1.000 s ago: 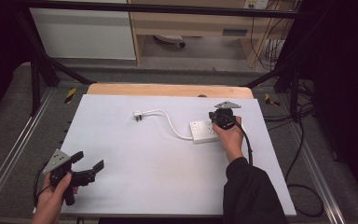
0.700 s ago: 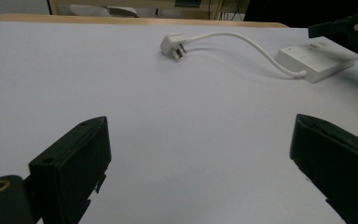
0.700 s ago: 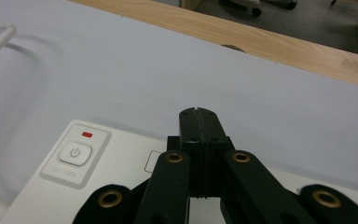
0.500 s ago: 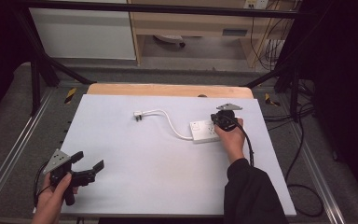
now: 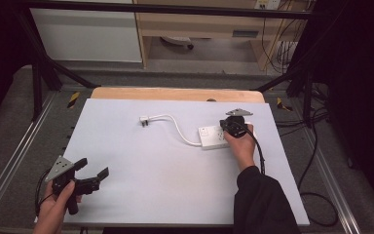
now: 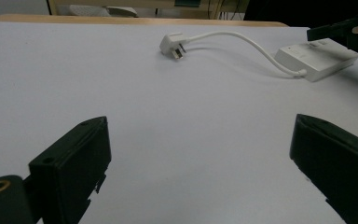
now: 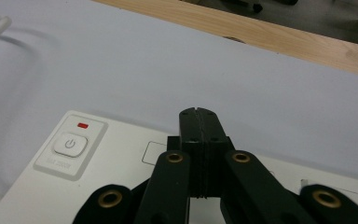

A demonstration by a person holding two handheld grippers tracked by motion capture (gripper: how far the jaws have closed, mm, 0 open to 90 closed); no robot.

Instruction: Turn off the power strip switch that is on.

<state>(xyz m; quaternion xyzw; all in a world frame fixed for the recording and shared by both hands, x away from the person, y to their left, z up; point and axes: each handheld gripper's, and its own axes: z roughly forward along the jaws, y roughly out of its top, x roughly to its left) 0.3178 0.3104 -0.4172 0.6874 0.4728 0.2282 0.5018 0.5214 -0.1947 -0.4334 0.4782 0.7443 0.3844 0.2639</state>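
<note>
A white power strip (image 5: pixel 211 137) lies right of the table's middle, and its white cable curves left to a plug (image 5: pixel 144 120). My right gripper (image 5: pixel 230 126) is over the strip's right part, jaws shut with nothing between them. In the right gripper view the closed tips (image 7: pixel 198 115) hang above the strip's top (image 7: pixel 121 186), right of its power button (image 7: pixel 70 143) and red light (image 7: pixel 81 125). My left gripper (image 5: pixel 92 168) is held at the front left corner, open and empty. The left gripper view has its jaws wide apart, with the plug (image 6: pixel 172 45) and the strip (image 6: pixel 314 58) far ahead.
The white table top (image 5: pixel 165 180) ends in a wooden strip (image 5: pixel 175 93) at the far edge. Metal frame rails (image 5: pixel 9 156) run along both sides, and loose black cables (image 5: pixel 316 204) lie on the floor to the right.
</note>
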